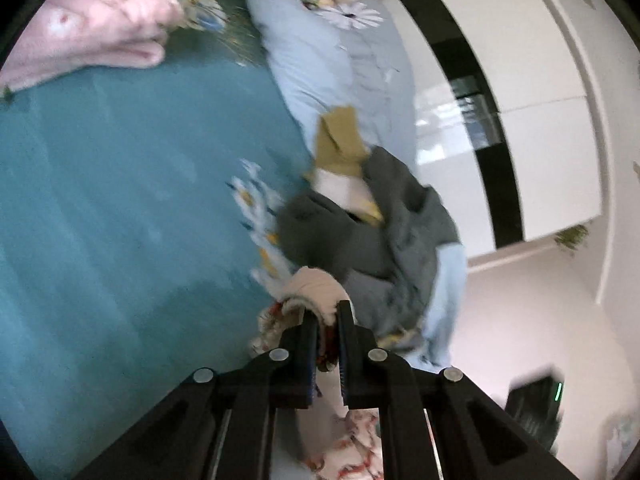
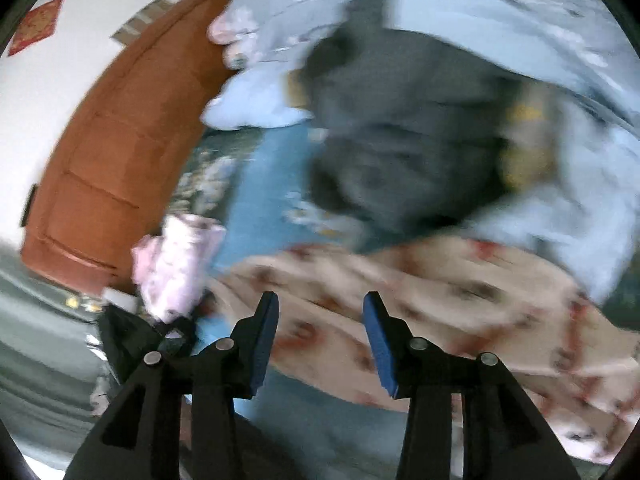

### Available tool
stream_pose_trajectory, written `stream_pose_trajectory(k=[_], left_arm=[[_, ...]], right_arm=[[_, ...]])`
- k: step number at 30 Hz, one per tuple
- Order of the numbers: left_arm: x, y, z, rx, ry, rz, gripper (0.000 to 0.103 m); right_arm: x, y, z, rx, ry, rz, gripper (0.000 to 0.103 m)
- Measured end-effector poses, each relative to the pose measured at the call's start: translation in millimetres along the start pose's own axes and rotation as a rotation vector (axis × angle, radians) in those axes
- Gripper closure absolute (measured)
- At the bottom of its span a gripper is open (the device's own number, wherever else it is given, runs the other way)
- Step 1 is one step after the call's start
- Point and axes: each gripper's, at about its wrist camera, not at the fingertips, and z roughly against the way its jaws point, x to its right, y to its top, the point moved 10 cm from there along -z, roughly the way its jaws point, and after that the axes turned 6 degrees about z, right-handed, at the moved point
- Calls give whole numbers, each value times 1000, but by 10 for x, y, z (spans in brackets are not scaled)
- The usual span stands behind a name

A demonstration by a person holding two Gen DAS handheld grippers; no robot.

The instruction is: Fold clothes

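My left gripper is shut on a cream garment with a red print, pinched between its fingers and hanging down below them. The same cream printed garment stretches across the right wrist view, just beyond my right gripper, which is open and holds nothing. A dark grey garment lies in a heap on the teal bed sheet, with an olive and white piece on top. The grey heap also shows in the blurred right wrist view.
A pink folded garment lies at the bed's far corner and shows in the right view. A light blue quilt runs along the bed's edge. A brown headboard, white wardrobe doors and the floor lie around the bed.
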Motion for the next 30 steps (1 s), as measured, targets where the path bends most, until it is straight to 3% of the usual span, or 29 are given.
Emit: stream_pose_trajectory(k=[4, 7, 11, 18, 20, 21, 22, 27, 30], left_arm=[[-134, 117, -34, 15, 17, 41, 94], [-176, 104, -64, 19, 19, 51, 94], [-181, 70, -50, 16, 29, 49, 94], [-221, 32, 1, 30, 52, 69, 94], [-216, 9, 16, 34, 56, 69, 94], [-211, -3, 25, 36, 57, 70, 94], [-205, -15, 37, 37, 58, 70, 94], [-136, -62, 138, 34, 63, 39, 94], [-89, -87, 186, 3, 116, -17, 94]], right_arm=[[1042, -684, 410, -17, -176, -148, 58], [1794, -1372, 717, -31, -283, -340, 58], [2443, -2181, 984, 19, -303, -642, 58], [2833, -2219, 1109, 203, -247, -830, 58], [2859, -2199, 1080, 204, -269, -857, 69], [2883, -2200, 1083, 199, -287, -869, 87], [2904, -2198, 1090, 194, -303, -880, 98], [2777, -1943, 1329, 218, -336, -824, 99], [2530, -1498, 1700, 297, -342, -729, 99]])
